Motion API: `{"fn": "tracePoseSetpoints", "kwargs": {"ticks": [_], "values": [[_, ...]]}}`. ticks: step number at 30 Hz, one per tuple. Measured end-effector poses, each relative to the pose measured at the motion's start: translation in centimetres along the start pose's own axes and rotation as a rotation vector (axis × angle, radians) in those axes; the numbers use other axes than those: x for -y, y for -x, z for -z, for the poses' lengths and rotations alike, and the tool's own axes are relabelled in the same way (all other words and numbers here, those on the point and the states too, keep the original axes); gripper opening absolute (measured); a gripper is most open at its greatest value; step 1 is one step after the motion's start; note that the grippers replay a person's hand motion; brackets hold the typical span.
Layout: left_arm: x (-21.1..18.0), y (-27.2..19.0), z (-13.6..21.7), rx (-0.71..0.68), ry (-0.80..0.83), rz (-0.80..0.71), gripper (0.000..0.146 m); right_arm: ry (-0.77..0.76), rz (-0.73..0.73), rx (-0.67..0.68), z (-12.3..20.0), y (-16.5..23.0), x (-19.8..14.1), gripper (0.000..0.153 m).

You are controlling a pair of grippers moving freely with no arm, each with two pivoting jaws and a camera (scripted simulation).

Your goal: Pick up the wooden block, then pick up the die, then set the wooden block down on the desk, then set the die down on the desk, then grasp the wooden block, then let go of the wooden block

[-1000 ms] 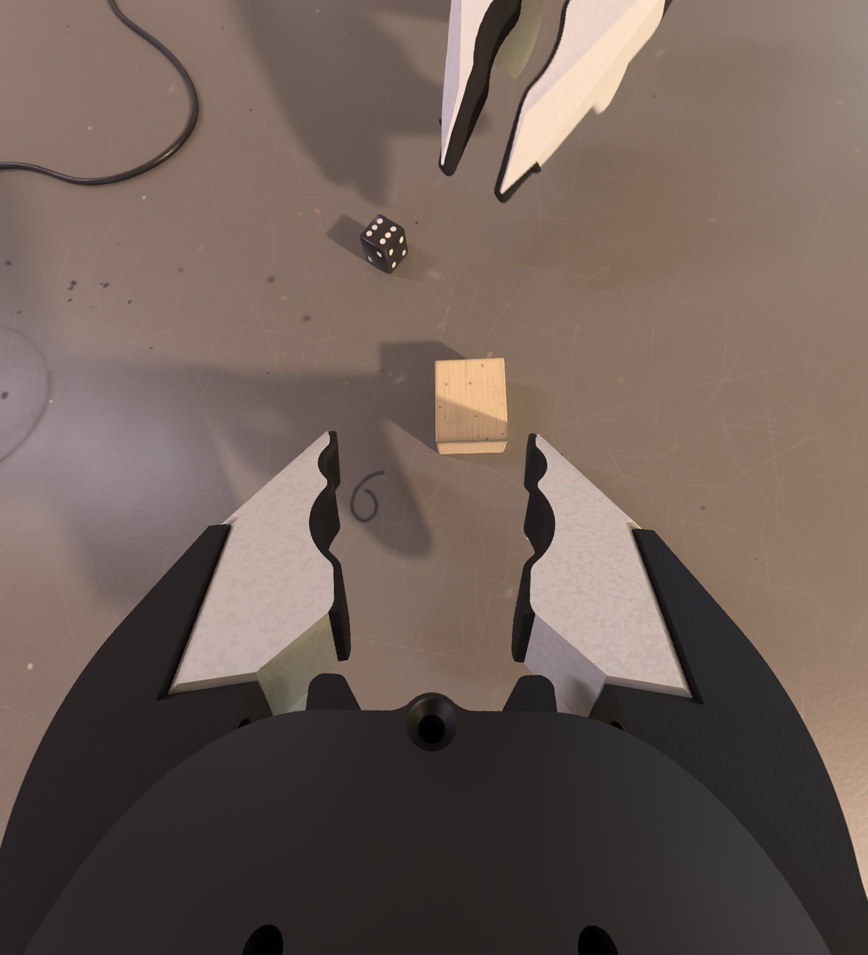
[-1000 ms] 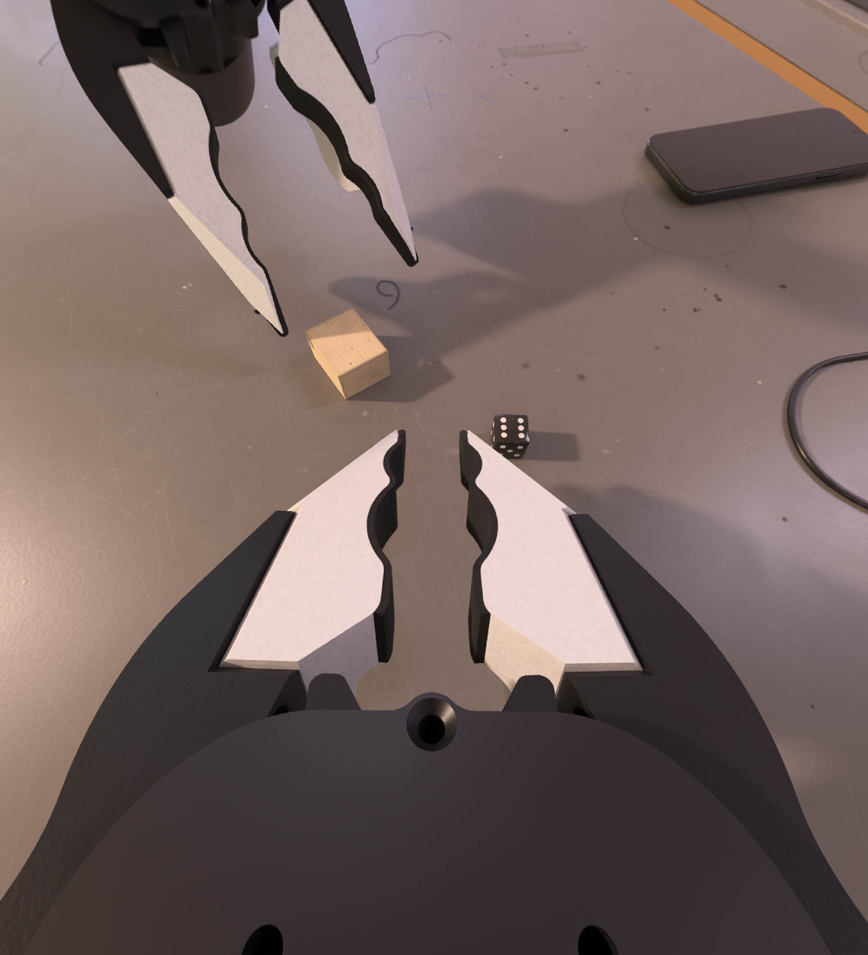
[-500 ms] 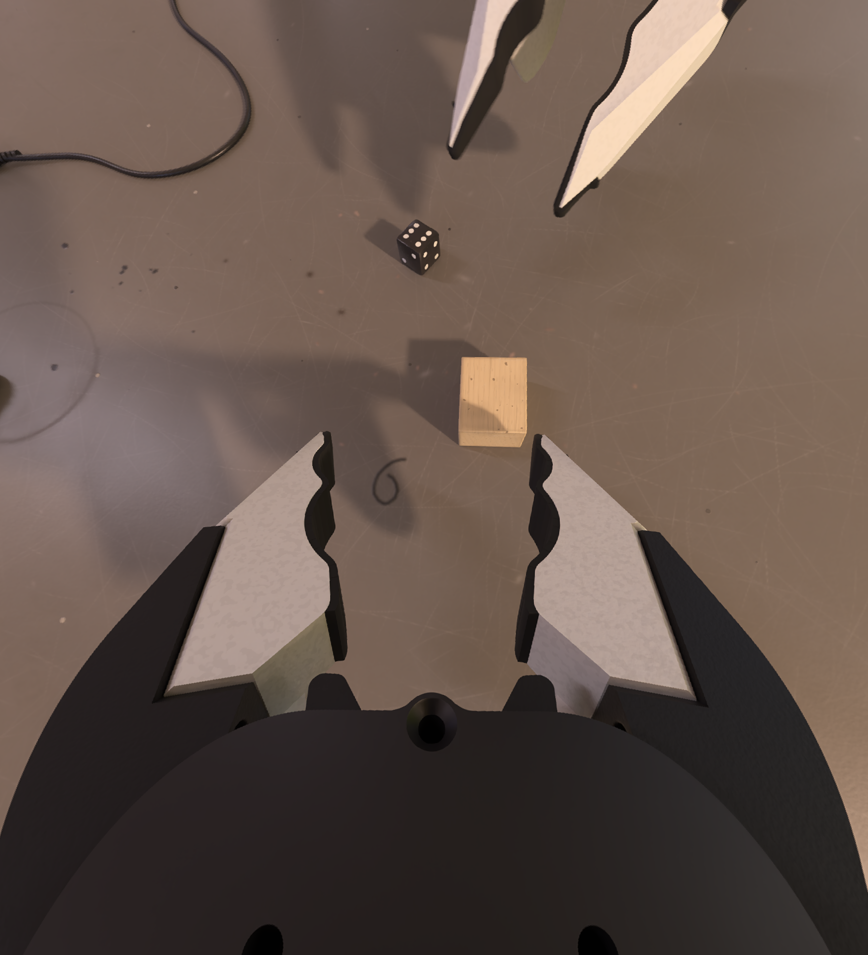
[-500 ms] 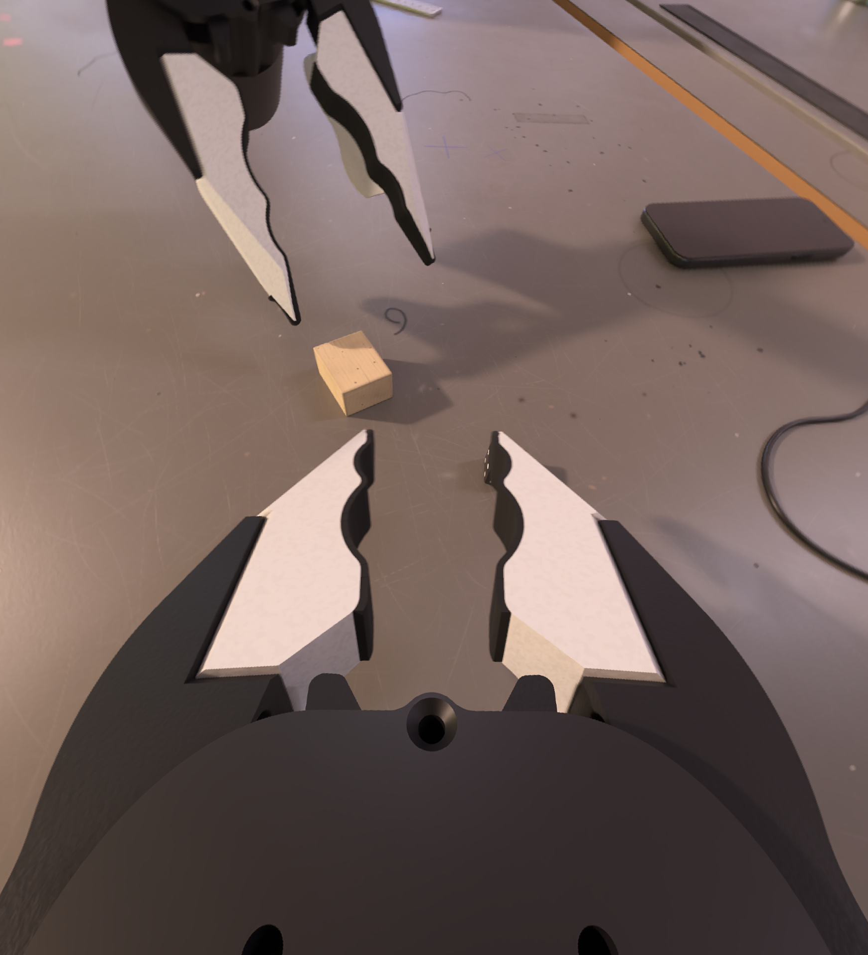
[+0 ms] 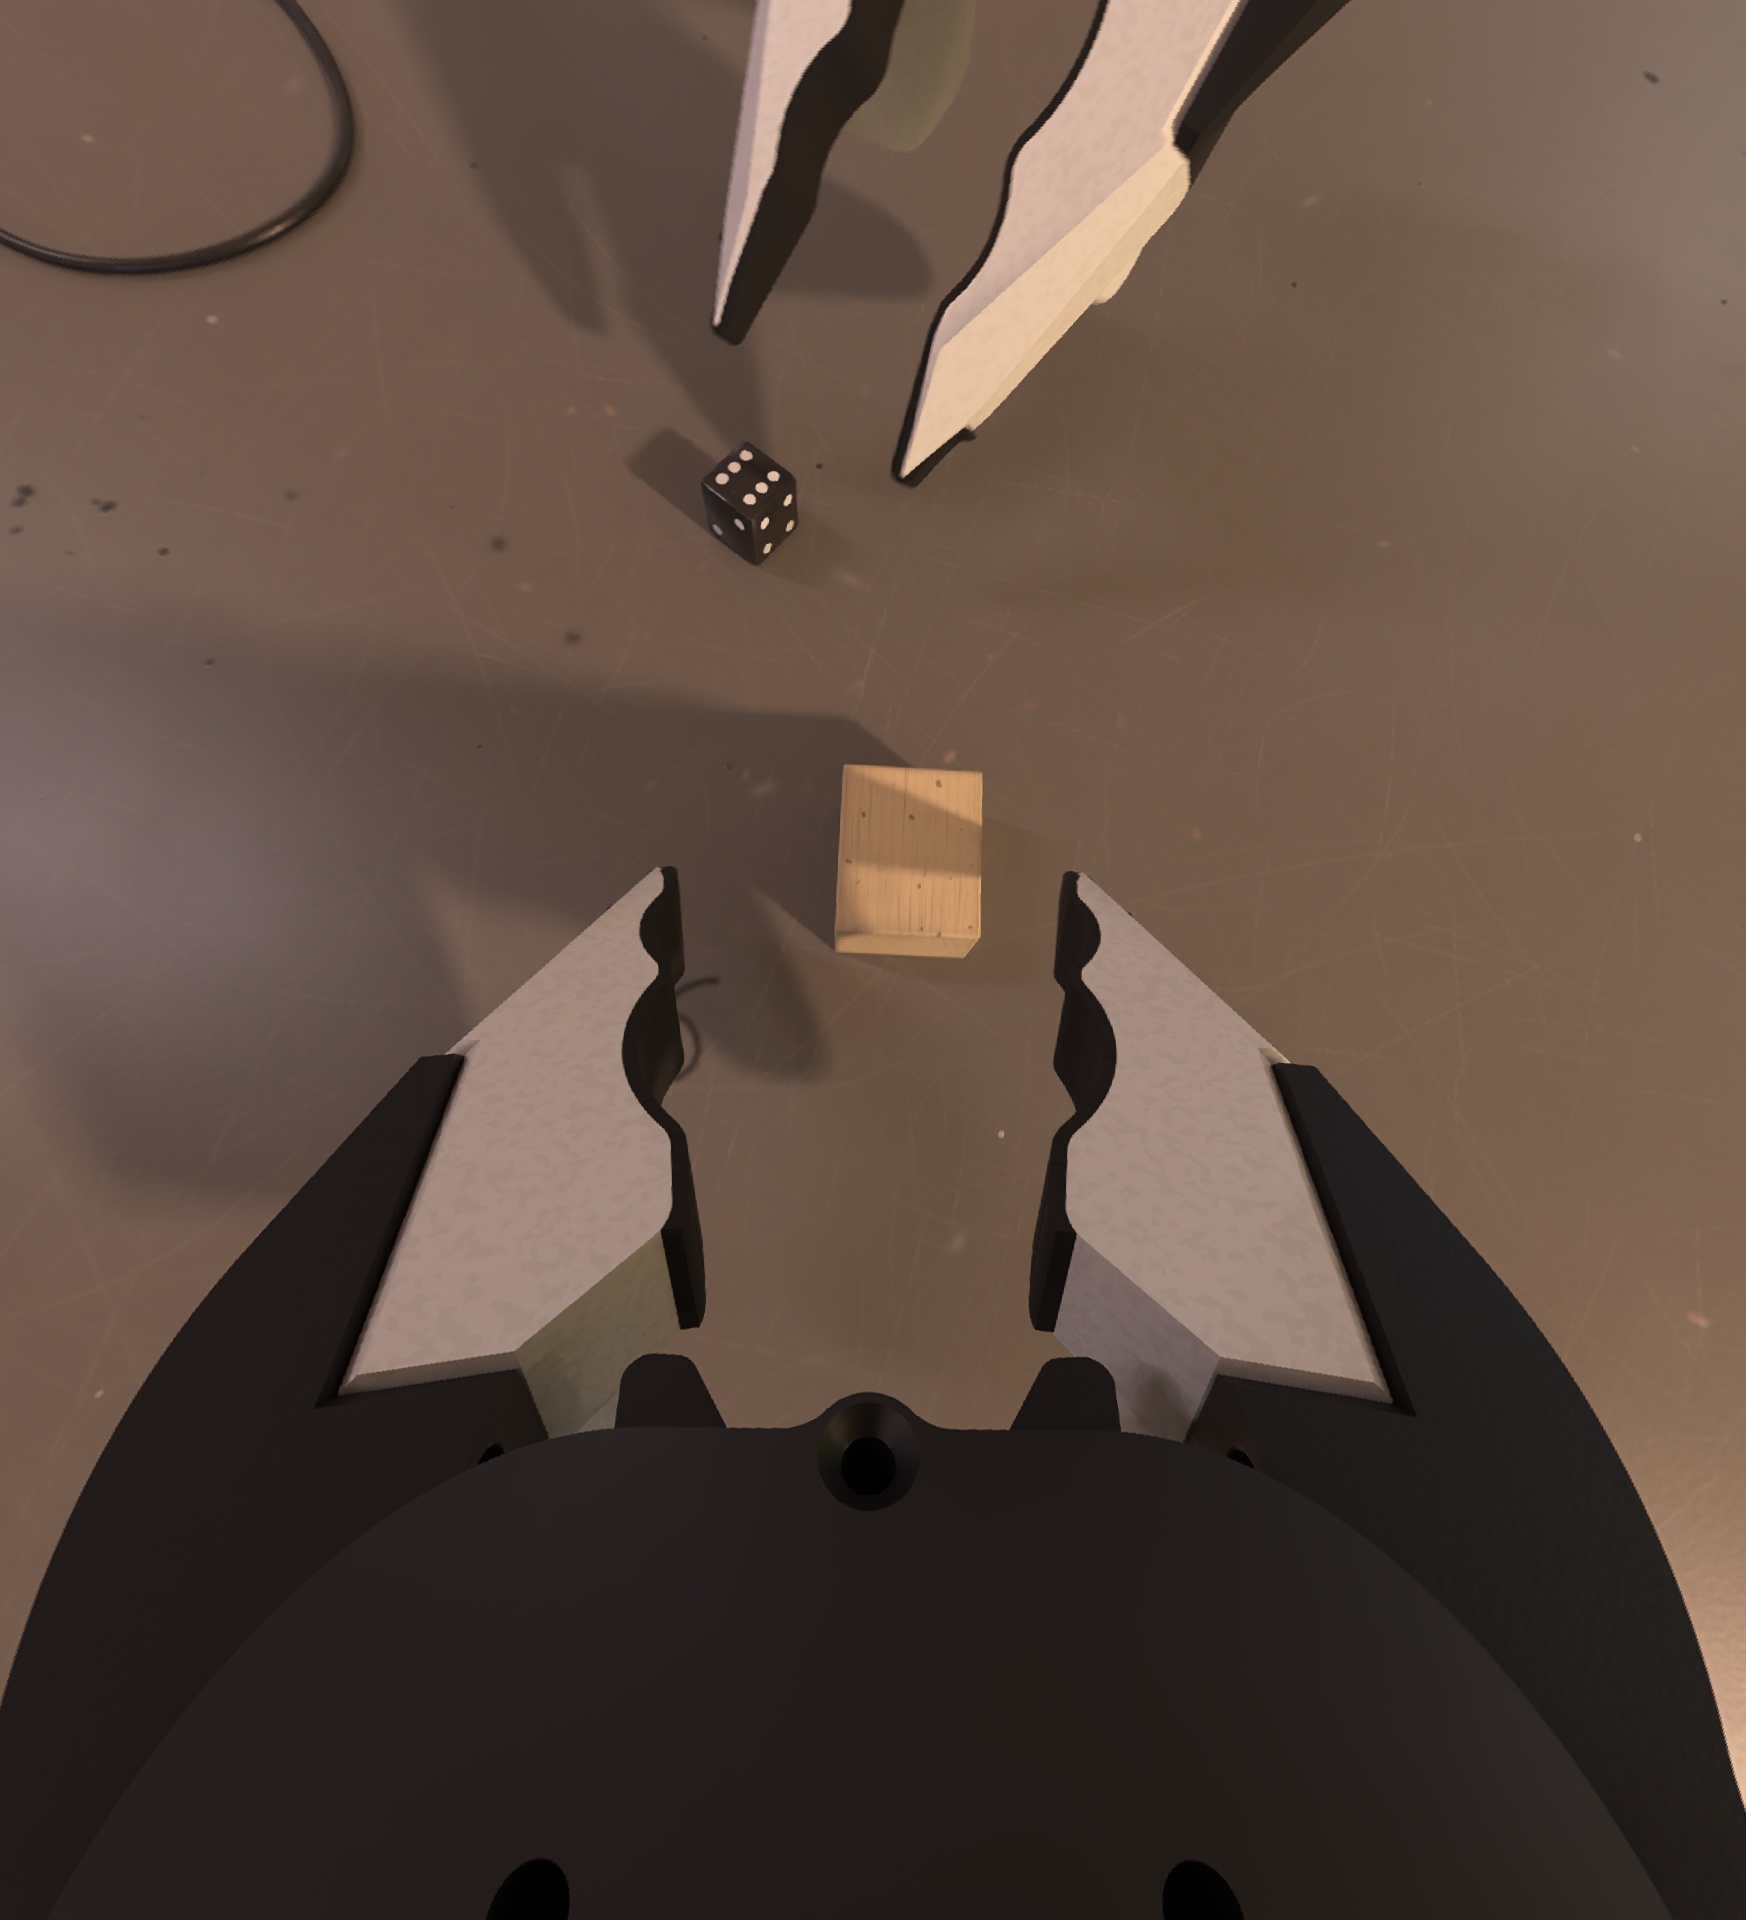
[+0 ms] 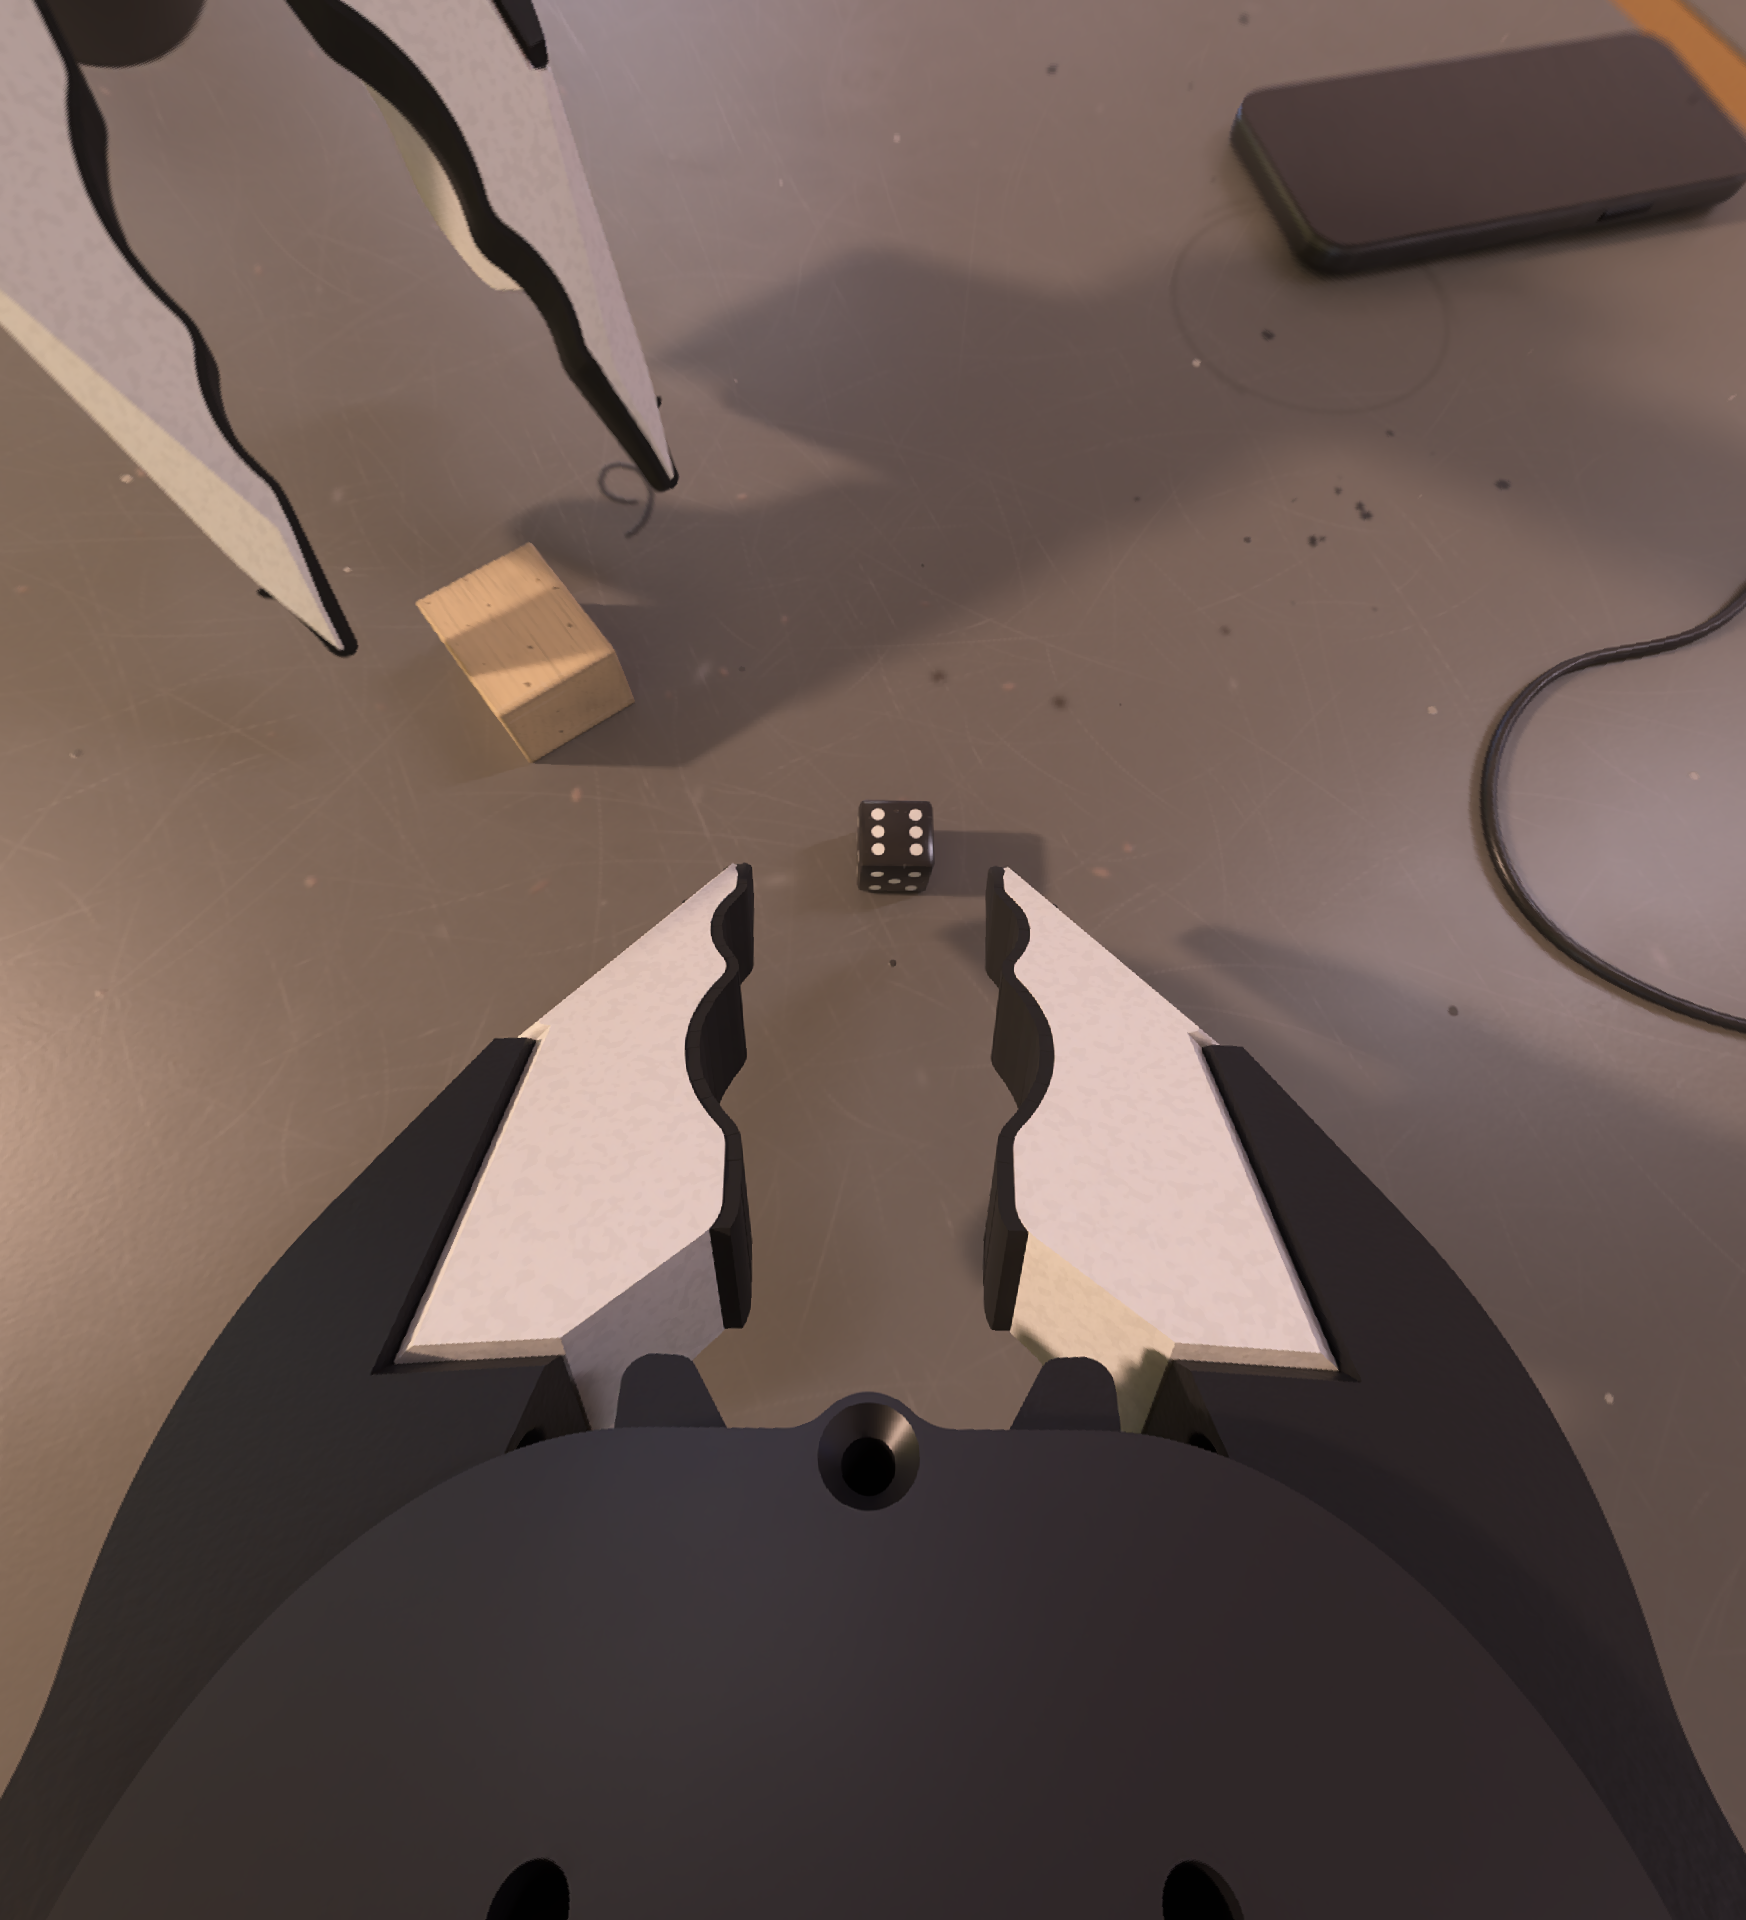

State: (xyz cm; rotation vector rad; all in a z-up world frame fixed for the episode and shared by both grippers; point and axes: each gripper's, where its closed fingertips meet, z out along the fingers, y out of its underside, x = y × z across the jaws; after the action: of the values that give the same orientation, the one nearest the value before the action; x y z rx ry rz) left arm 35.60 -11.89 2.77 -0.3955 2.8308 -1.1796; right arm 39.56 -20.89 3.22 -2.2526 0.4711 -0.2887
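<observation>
Wooden block [image 5: 908, 857] flat on desk [image 5: 1420, 675], untouched, just ahead of left gripper [image 5: 867, 883] tips, lined up with gap. Left jaws spread wider than block, empty; bare desk both sides of block.

Die [image 6: 895, 845] on desk beyond block, well apart from it, just ahead of right gripper [image 6: 869, 881] tips. Right jaws parted wider than die, empty.

Phone [image 6: 1492, 145] well off toward orange-striped desk edge [image 6: 1721, 62]. Black cable [image 6: 1534, 831] loops on same side, clear of die.
</observation>
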Motion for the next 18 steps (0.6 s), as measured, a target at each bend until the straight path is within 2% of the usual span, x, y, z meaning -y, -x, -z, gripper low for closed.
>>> {"fn": "tracePoseSetpoints", "kwargs": {"ticks": [6, 7, 9, 10, 18], "values": [[-0.1, -0.5, -1.6, -0.018, 0.043, -0.005, 0.051, 0.109, -0.012, 0.008, -2.1, -0.8, -0.4, 0.046], [-0.1, -0.6, -1.8, -0.017, 0.049, -0.016, 0.046, 0.123, -0.009, 0.012, -2.4, -0.8, -0.5, 0.043], [-0.2, -0.7, -2.0, -0.015, 0.055, -0.033, 0.031, 0.141, 0.013, 0.012, -2.8, -0.7, -0.6, 0.023], [-0.2, -0.7, -1.9, -0.012, 0.052, -0.035, 0.031, 0.144, 0.027, 0.012, -2.9, -0.7, -0.6, 0.016], [0.2, 0.0, -1.0, 0.041, -0.029, -0.1, 0.031, 0.04, 0.014, 0.048, -2.1, -0.7, 0.5, 0.016]]}}
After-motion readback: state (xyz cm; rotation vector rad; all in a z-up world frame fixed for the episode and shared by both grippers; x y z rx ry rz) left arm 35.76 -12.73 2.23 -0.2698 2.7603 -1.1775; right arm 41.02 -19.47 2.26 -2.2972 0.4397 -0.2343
